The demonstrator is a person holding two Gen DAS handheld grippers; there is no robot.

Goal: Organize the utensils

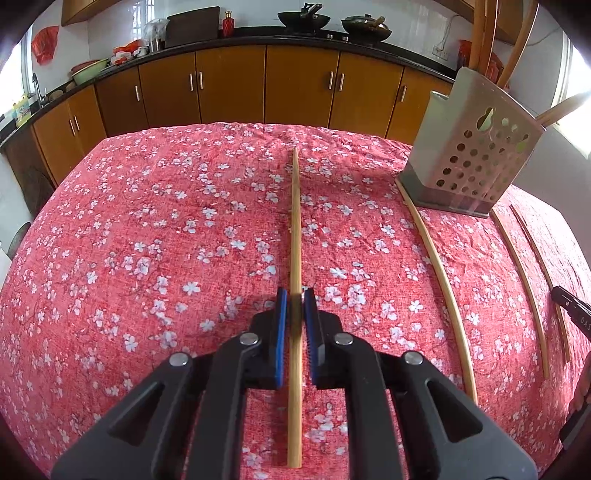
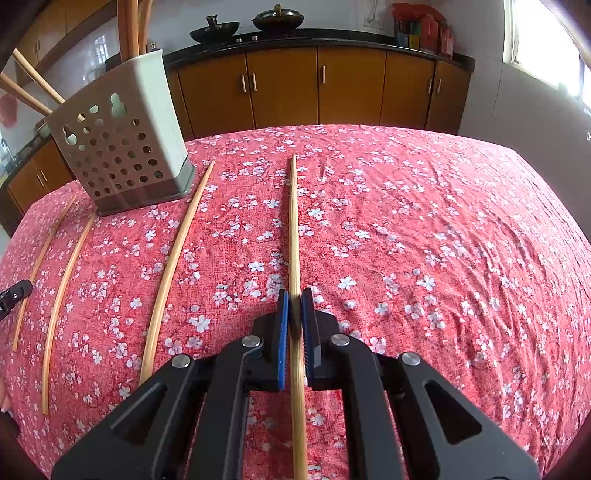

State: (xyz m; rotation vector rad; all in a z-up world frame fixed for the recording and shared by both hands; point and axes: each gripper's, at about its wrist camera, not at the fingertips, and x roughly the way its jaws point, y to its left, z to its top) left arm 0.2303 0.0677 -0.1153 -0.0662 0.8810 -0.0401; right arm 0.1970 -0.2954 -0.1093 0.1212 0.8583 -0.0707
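Now pale bamboo chopstick (image 1: 295, 236), long, slim, tapered far end.

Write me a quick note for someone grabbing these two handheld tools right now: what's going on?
Left gripper: jaws shut on the left-held chopstick.
Right gripper: jaws shut on the right-held chopstick.
Things: two loose chopsticks lie between them on the floral cloth, in front of the perforated holder.
Done: stored chopsticks already stand in it.
Left: probably drop in both held ones, then the two loose ones.
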